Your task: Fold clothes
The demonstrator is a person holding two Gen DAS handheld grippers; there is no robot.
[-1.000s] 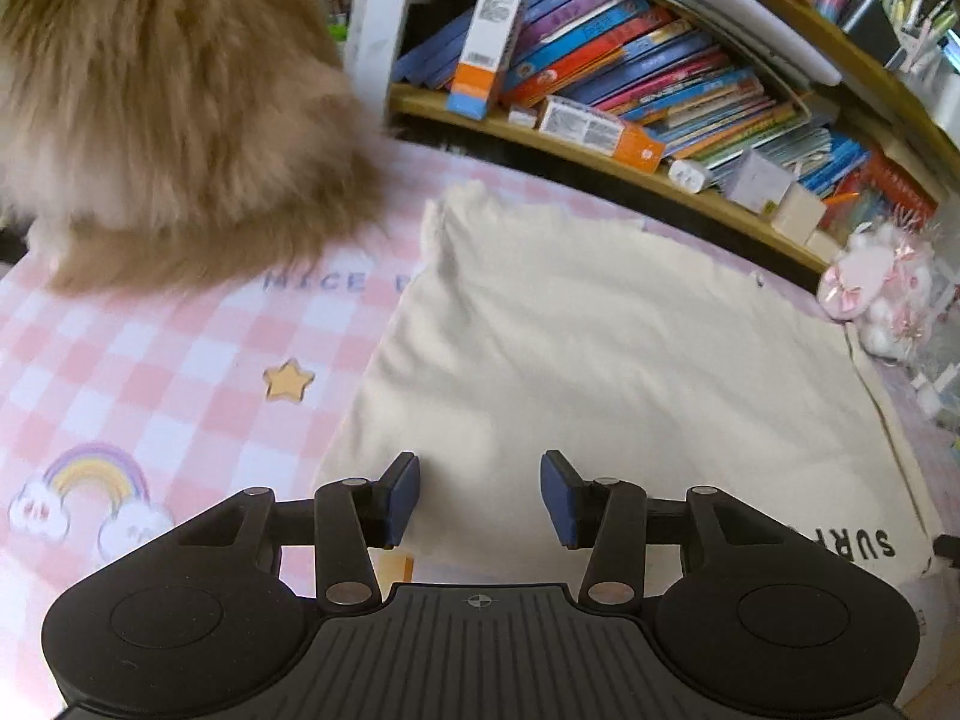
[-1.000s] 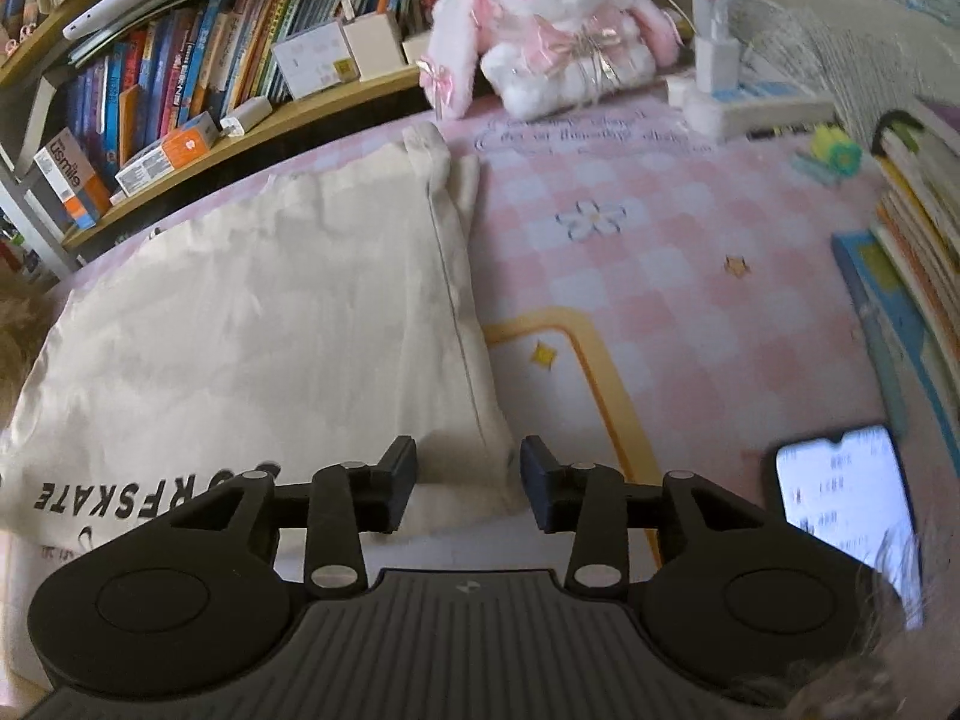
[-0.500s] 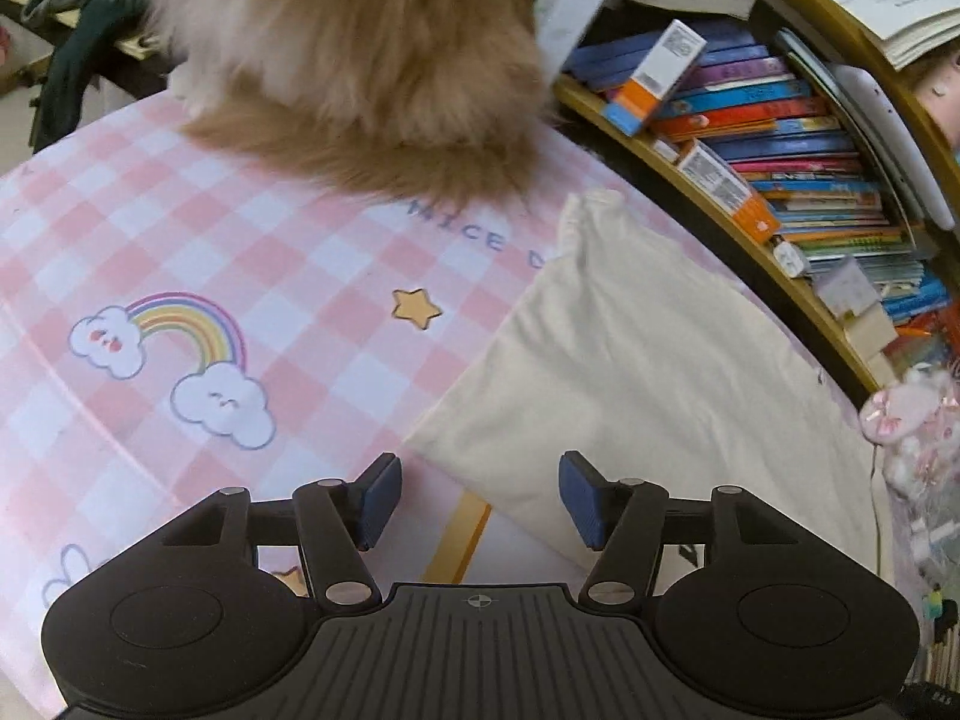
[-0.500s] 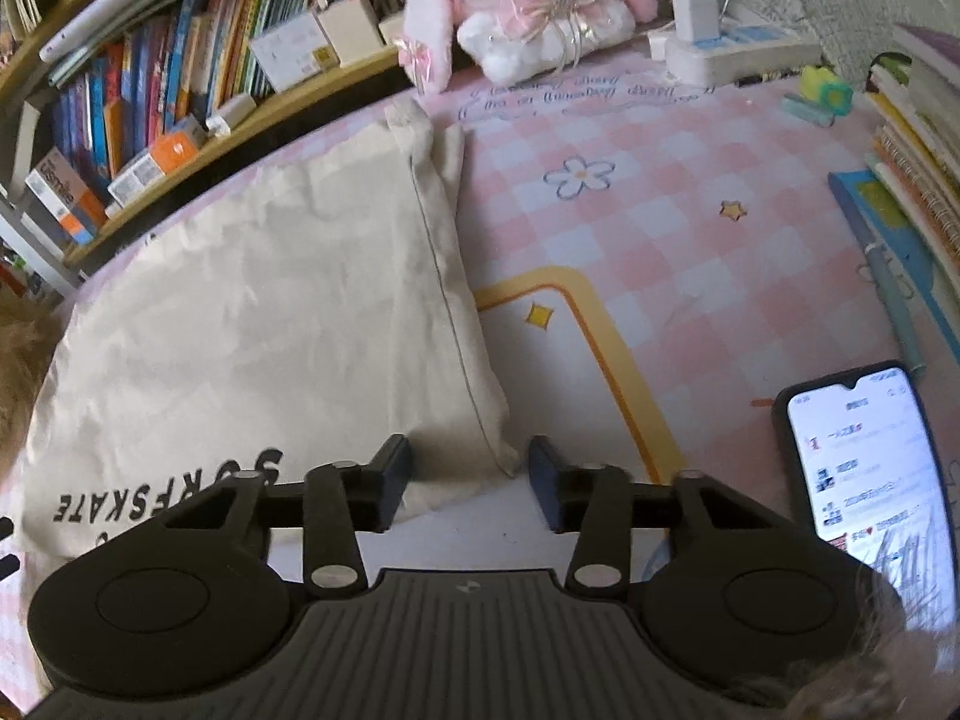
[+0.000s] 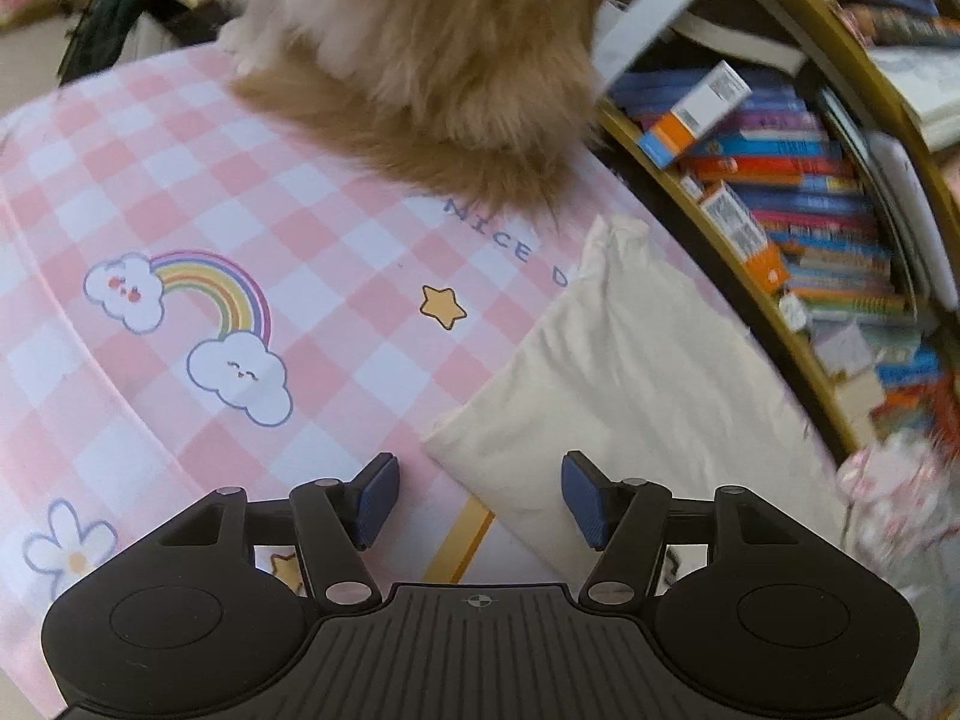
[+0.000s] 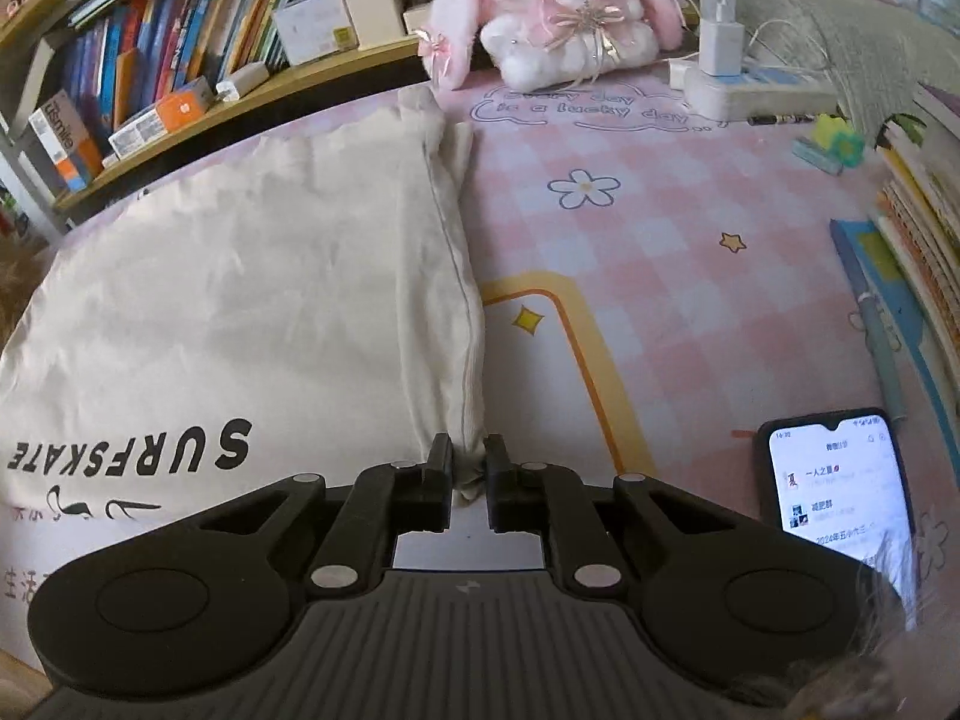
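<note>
A cream garment [image 6: 240, 312] printed SURFSKATE lies flat on the pink checked mat [image 6: 690, 276]. My right gripper [image 6: 468, 468] is shut on the garment's near right corner, cloth pinched between the jaws. In the left wrist view the garment [image 5: 648, 396] lies to the right, its near left corner just ahead of my left gripper [image 5: 480, 498], which is open and empty over the mat [image 5: 180, 192]. The corner sits between the blue pads [image 5: 378, 495] without touching them.
A fluffy tan cat [image 5: 420, 42] sits at the mat's far left edge. A bookshelf [image 6: 180, 60] runs along the back. A pink plush rabbit [image 6: 558, 6], a power strip [image 6: 756, 90], stacked books [image 6: 918, 210] and a lit phone [image 6: 840, 480] are on the right.
My right gripper has closed on the garment's near right corner. My left gripper has swung left off the garment toward its left corner and stays open.
</note>
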